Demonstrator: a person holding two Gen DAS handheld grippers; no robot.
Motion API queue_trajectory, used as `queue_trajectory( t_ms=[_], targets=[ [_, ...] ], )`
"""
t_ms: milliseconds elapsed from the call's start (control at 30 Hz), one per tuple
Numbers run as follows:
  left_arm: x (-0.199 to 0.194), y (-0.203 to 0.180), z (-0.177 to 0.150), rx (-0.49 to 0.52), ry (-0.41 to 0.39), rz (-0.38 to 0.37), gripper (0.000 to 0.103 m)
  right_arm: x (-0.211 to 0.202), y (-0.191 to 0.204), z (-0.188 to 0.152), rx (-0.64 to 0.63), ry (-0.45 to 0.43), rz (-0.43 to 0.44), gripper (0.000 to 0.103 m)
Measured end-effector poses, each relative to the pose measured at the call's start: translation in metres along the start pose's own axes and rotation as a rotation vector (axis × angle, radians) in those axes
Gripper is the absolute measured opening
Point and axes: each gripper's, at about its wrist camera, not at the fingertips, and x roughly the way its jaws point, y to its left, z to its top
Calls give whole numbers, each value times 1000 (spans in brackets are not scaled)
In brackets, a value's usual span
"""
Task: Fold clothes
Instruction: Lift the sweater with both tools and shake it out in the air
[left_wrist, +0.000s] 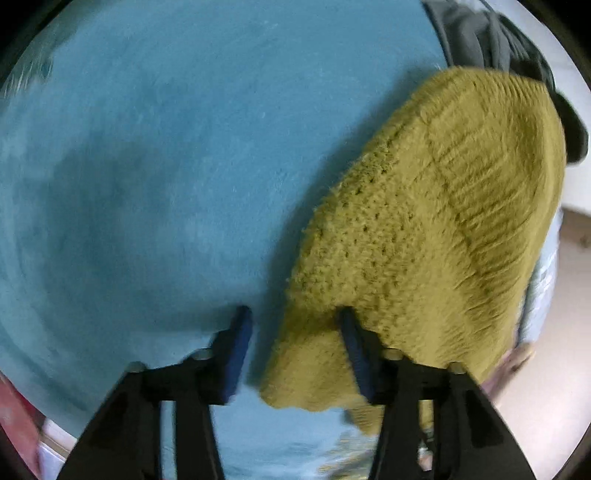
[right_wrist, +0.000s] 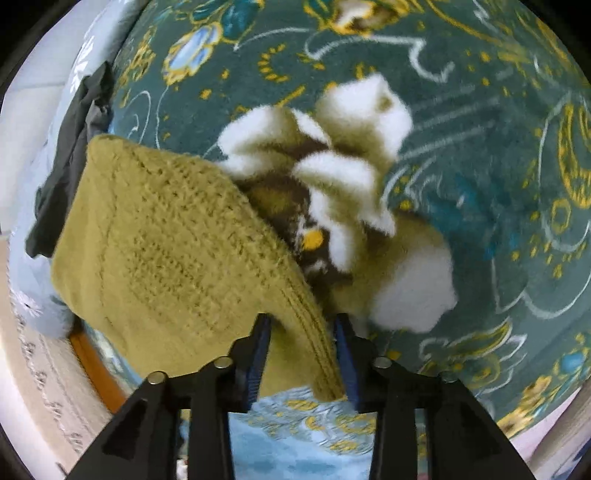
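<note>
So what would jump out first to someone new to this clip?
The mustard knit sweater, with its ribbed edge between the fingers of the right hand-held gripper. Behind it lies a fluffy white-and-brown garment on a teal floral blanket.

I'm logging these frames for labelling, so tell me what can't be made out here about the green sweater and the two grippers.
- Green sweater: far half cut off in left wrist view; its body hides the white fluffy garment partly in right wrist view.
- Left gripper: whether fabric is pinched is unclear; blur.
- Right gripper: grip point hidden by ribbed hem.
- Dark garment: type unclear, cut off at the edge.
</note>
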Motion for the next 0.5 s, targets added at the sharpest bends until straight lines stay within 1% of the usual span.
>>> queue_trajectory(
  t_ms=[33, 100, 167, 233, 267, 300, 367, 400, 433, 467, 500],
  targets=[
    [-2, 0, -2, 3, -2, -2, 15, -1, -2, -2, 3, 9, 4, 16],
    [-6, -1, -6, 10, -7, -5, 9, -5, -4, -6, -6, 14, 12, 13],
    [-18, -9, -12, 62, -21, 9, 7, -12, 5, -1, -36, 29, 39, 12],
    [-38, -13, -21, 112, -34, -2, 7, -29, 16, -8, -92, 41, 70, 11],
    [-49, -13, -24, 119, -34, -14, 7, -36, 19, -10, -111, 44, 84, 11],
    [-60, -13, -27, 127, -33, -26, 7, -46, 20, -16, -122, 46, 111, 11],
    [-87, -18, -31, 155, -36, -48, 6, -67, 34, -15, -120, 41, 190, 11],
    [-96, -24, -31, 173, -44, -42, 6, -77, 40, -15, -129, 30, 225, 11],
    [-105, -29, -27, 191, -51, -37, 6, -87, 50, -11, -145, 18, 253, 11],
    [-114, -24, -11, 198, -47, -42, 6, -91, 65, -8, -148, 12, 284, 11],
    [-126, -17, 22, 198, -41, -47, 6, -95, 81, -6, -152, 7, 316, 11]
  ],
)
